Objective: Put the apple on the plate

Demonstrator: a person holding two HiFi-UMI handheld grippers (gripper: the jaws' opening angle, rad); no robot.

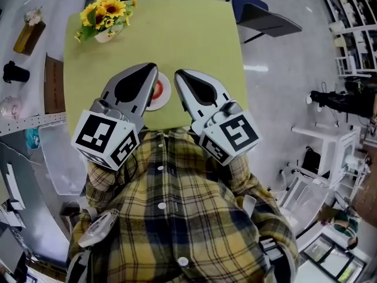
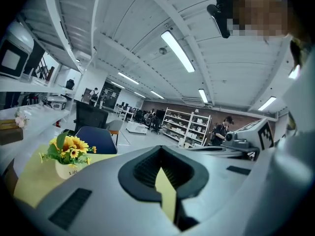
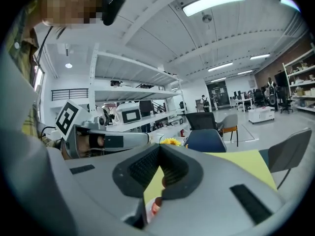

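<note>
A red apple (image 1: 158,90) lies on a small white plate (image 1: 166,96) near the front edge of the yellow-green table (image 1: 177,34). The left gripper's body hides part of both. My left gripper (image 1: 151,69) hovers over the plate's left side, its jaws shut and empty. My right gripper (image 1: 180,75) hangs just right of the plate, also shut with nothing held. Both are drawn back close to my chest. In the right gripper view a sliver of the apple (image 3: 155,205) shows below the closed jaws (image 3: 160,150). The left gripper view shows its closed jaws (image 2: 160,150) above bare table.
A pot of sunflowers (image 1: 105,19) stands at the table's far left corner. A blue chair (image 1: 259,16) sits beyond the far right corner. A cardboard box (image 1: 53,84) and a cluttered bench lie to the left. White shelving (image 1: 330,152) stands on the right.
</note>
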